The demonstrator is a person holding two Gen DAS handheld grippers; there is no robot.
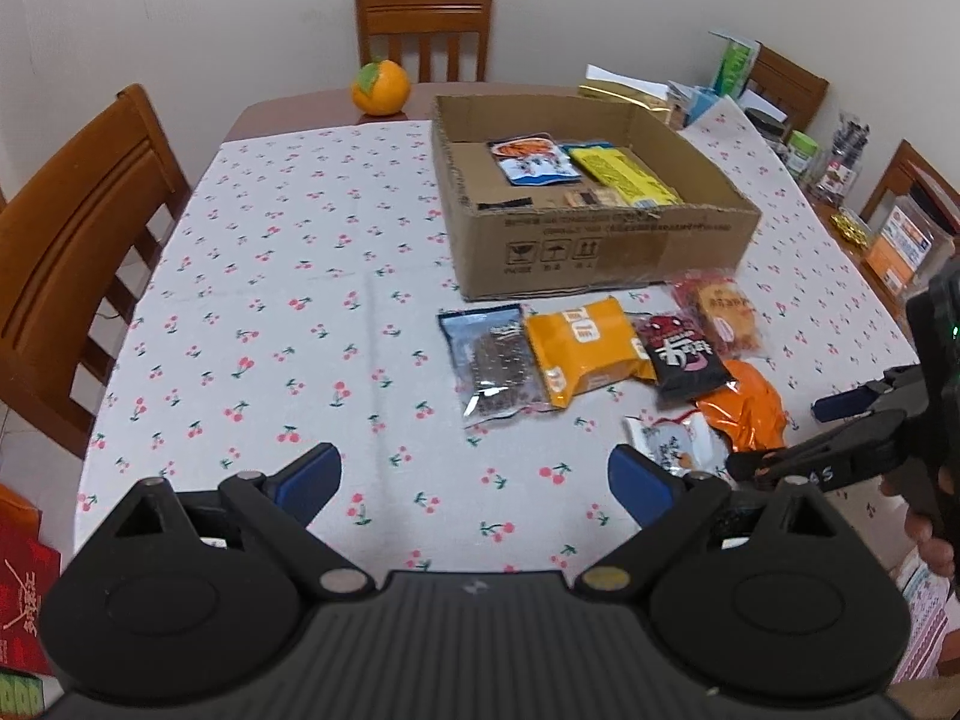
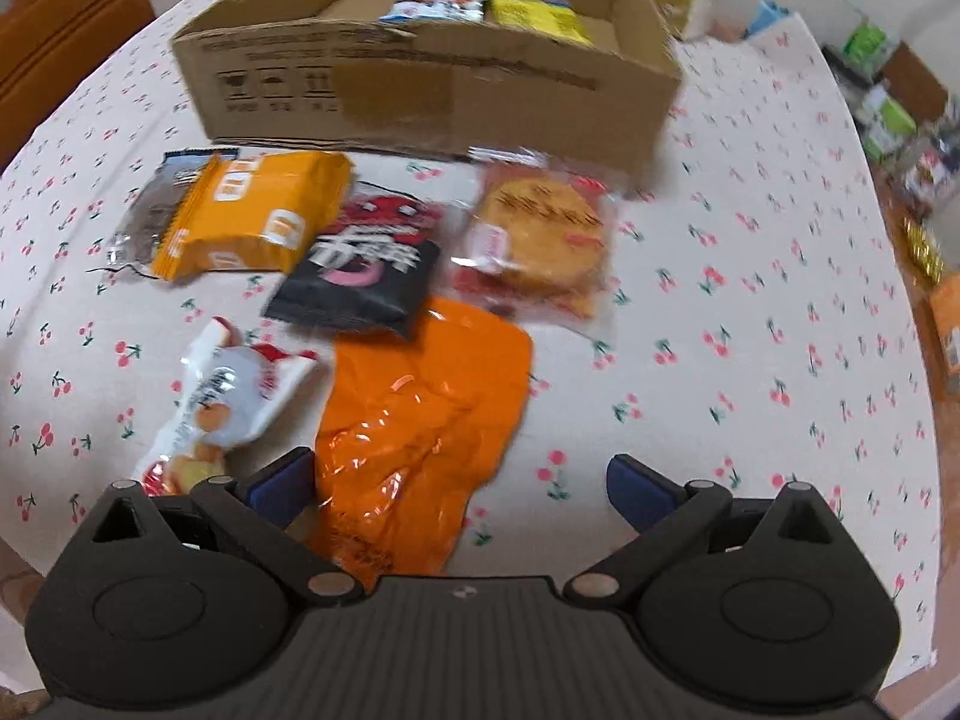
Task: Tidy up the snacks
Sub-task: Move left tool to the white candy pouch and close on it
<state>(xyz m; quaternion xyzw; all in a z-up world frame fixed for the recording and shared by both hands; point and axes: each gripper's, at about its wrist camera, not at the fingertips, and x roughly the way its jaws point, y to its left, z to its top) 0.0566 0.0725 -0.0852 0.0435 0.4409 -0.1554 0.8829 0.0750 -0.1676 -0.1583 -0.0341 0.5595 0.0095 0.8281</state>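
Note:
An open cardboard box (image 1: pixel 600 246) (image 2: pixel 420 90) stands on the cherry-print tablecloth. It holds a blue-white packet (image 1: pixel 534 162) and a yellow packet (image 1: pixel 624 174). In front of it lie several snacks: a dark clear packet (image 1: pixel 492 360), a yellow-orange one (image 2: pixel 252 216), a black-red one (image 2: pixel 366 264), a clear packet of round cakes (image 2: pixel 540 234), a white one (image 2: pixel 228 396) and a shiny orange one (image 2: pixel 420 408). My right gripper (image 2: pixel 462 486) (image 1: pixel 792 432) hangs open low over the orange packet, pads apart from it. My left gripper (image 1: pixel 474 486) is open over bare cloth.
An orange fruit (image 1: pixel 380 87) sits at the table's far edge. Wooden chairs (image 1: pixel 72 264) stand on the left and behind. Jars, boxes and gold packets (image 1: pixel 840 168) crowd the right side. A red carton (image 1: pixel 24 588) is at the lower left.

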